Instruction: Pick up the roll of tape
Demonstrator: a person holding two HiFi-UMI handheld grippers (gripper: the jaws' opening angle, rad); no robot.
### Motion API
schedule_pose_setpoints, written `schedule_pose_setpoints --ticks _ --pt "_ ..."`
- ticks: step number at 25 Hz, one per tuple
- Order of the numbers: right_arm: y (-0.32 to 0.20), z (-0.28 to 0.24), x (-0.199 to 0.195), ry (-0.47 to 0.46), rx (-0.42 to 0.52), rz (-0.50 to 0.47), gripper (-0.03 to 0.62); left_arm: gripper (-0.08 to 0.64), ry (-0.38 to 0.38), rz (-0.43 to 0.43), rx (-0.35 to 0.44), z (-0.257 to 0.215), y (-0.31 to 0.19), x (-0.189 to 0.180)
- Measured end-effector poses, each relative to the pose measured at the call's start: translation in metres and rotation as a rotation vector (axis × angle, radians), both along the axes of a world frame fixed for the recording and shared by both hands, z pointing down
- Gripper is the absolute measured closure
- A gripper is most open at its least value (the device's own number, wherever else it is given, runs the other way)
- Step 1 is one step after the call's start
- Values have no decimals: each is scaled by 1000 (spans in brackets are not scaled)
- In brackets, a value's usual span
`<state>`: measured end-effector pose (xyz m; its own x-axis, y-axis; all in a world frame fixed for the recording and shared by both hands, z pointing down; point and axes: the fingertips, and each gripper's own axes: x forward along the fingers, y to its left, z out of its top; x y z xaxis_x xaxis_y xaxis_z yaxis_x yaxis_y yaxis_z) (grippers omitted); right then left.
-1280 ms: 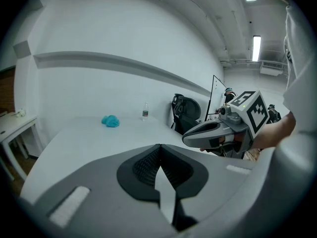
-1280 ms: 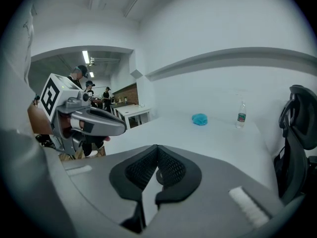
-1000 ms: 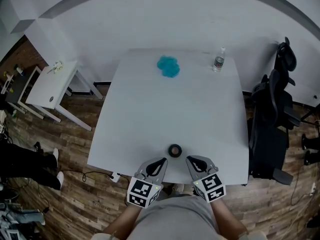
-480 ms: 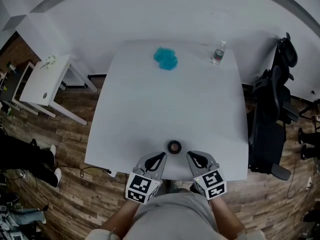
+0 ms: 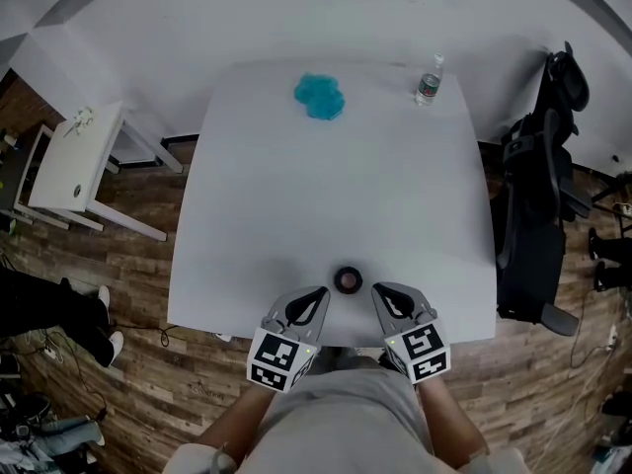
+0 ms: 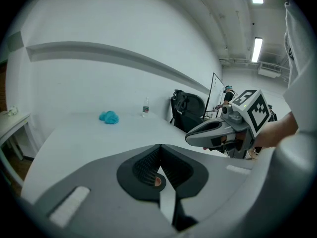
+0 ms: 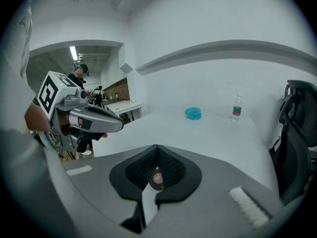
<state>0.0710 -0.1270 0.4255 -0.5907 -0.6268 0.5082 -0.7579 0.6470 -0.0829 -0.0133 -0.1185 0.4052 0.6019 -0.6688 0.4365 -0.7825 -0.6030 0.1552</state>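
Left gripper point(image 5: 318, 294) and right gripper point(image 5: 379, 290): both closed tip to tip, holding nothing.
They sit just short of the tape point(image 5: 347, 278), one either side, neither touching it. The tape lies flat on the table point(image 5: 336, 186) near its front edge: a small dark roll with a pale core, hole upward. Judged step: approach, no grasp made. Next, one gripper must open, straddle the roll, then close.

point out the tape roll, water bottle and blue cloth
tape roll point(image 5: 338, 280): head view, its dark ring
water bottle point(image 5: 427, 86): head view, its label
blue cloth point(image 5: 320, 96): head view, its middle
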Motion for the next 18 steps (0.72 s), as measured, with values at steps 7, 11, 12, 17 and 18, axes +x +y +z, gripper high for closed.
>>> schedule_pose_setpoints --ticks 7,11,12,17,18 --pt "-3 14 -5 30 -29 -13 586 544 -8 28 -16 8 -10 -1" --pt "-7 21 -4 44 -44 -20 584 543 -2 32 -35 15 -14 0" --pt "-9 22 -4 46 -46 -17 584 543 4 35 -38 15 -15 0" --pt "-15 31 -9 63 -46 -21 584 543 -12 46 -56 24 -17 -6" --pt "-15 32 -10 64 -49 -24 584 543 -15 45 -52 26 -18 -7"
